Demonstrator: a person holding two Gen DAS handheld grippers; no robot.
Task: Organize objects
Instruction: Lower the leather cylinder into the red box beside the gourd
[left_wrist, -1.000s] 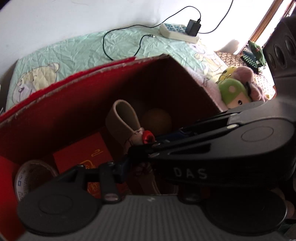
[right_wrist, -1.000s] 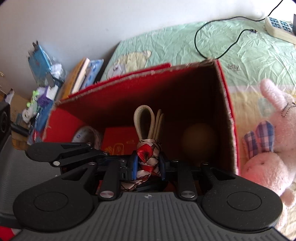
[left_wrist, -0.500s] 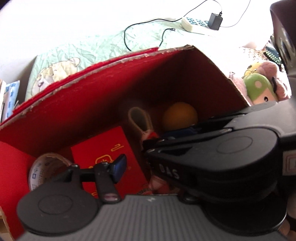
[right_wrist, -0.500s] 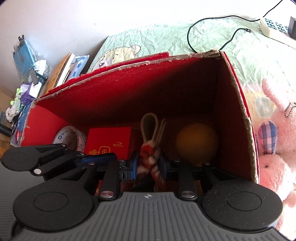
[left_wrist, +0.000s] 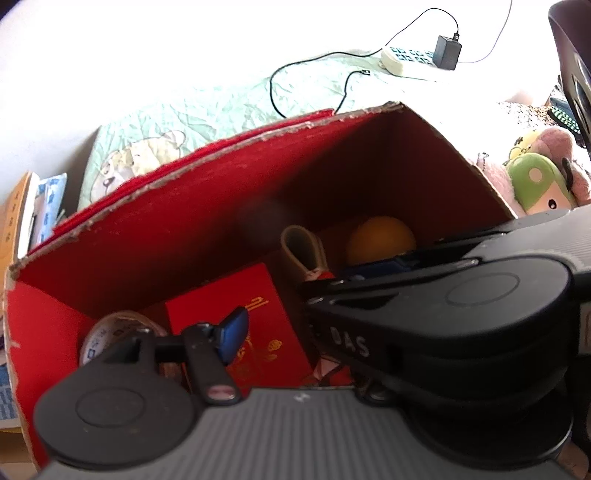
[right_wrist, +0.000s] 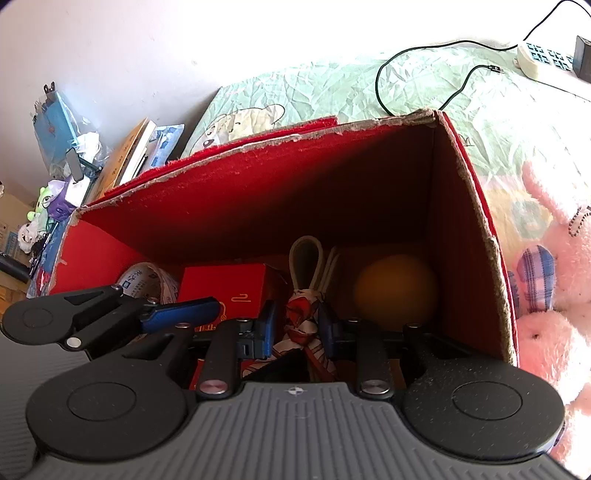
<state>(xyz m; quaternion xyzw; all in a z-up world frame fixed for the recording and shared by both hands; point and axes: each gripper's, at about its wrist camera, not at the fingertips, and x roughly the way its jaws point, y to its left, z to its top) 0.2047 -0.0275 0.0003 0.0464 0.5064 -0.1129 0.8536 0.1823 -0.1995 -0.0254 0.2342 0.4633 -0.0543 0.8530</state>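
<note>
An open red cardboard box (right_wrist: 258, 192) holds a tape roll (right_wrist: 147, 280), a small red box (right_wrist: 229, 284), an orange ball (right_wrist: 395, 291) and a beige strap (right_wrist: 304, 258) wrapped in a red-and-white scarf (right_wrist: 301, 317). My right gripper (right_wrist: 298, 326) is inside the box, shut on the scarf-wrapped strap, which stands upright. My left gripper (left_wrist: 284, 332) hangs just left of it with its jaws opening and nothing between them. One of its blue fingers (left_wrist: 232, 332) hovers over the small red box (left_wrist: 236, 317). Its other finger is hidden behind the right gripper's black body (left_wrist: 443, 314).
The box stands on a pale green quilt (right_wrist: 332, 85) with a black cable (right_wrist: 424, 62) and a power strip (right_wrist: 543, 59) behind it. Pink plush toys (right_wrist: 554, 295) lie against the box's right wall. Books and clutter (right_wrist: 125, 158) are stacked to the left.
The left gripper has let go of the scarf-wrapped strap and its jaws have spread. Both views tilted down into the box, and the strap now sits lower inside it.
</note>
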